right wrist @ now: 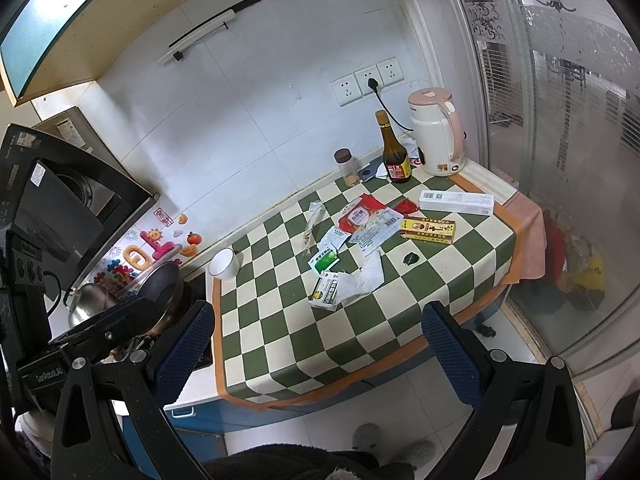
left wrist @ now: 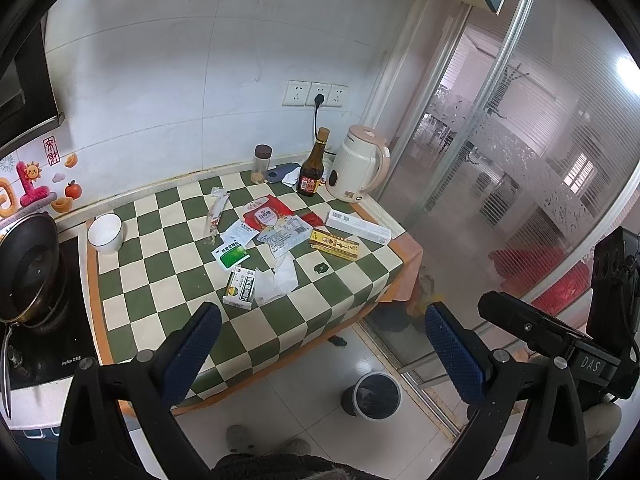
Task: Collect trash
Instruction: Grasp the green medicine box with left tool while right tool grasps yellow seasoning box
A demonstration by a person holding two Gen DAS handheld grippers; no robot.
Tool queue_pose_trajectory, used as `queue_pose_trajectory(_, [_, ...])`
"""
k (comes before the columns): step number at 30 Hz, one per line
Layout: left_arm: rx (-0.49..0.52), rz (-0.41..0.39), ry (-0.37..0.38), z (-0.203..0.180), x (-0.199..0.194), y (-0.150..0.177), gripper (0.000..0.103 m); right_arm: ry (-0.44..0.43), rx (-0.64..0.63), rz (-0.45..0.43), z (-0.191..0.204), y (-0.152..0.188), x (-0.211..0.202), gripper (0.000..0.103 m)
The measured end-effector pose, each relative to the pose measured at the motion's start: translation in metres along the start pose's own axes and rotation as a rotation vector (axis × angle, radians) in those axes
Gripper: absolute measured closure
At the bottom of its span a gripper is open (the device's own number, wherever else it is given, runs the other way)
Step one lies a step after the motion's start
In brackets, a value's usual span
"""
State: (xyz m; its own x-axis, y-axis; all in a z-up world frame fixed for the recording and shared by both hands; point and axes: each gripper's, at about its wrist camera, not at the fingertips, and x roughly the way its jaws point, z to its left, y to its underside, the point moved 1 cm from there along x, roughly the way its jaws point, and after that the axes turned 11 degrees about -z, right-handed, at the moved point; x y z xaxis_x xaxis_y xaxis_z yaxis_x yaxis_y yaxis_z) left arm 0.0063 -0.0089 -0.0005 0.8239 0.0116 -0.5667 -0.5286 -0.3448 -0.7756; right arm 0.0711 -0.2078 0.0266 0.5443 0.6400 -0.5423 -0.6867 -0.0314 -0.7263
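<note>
Bin (left wrist: 372, 396) on floor: dark-lined | jar (left wrist: 262, 164): little left

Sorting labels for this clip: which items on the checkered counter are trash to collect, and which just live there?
Trash:
crumpled tissue
green-and-white box
green sachet
red wrapper
yellow box
long white box
bin on the floor, to receive it

Lying about:
kettle
sauce bottle
spice jar
white bowl
pan

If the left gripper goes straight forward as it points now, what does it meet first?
Probably the checkered tablecloth near the crumpled white tissue; the left gripper is open, and depth is unclear.
</note>
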Motion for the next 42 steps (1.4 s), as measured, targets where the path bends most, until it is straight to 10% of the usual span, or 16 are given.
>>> queue_pose_trajectory(9, [0.013, -0.001, -0.050, 0.013, -0.001, 0.003, 0.000, 0.014, 0.001, -0.012, 0.005, 0.007, -0.001, 0.000])
queue_pose_trajectory(14, [0.102, -0.048, -0.306, 0.020, 0.024, 0.007, 0.000, 0.125, 0.017, -0.040, 0.000, 0.010, 0.013, 0.000])
queue_pose_trajectory(27, [0.076, 0.193, -0.591, 0.122, 0.183, 0.011, 0.000, 0.354, -0.025, 0.197, -0.094, 0.000, 0.211, 0.000])
queue_pose_trajectory(42, [0.149, 0.672, -0.435, 0.171, 0.398, 0.102, 0.000, 0.543, -0.390, 0.662, -0.195, 0.005, 0.484, 0.001])
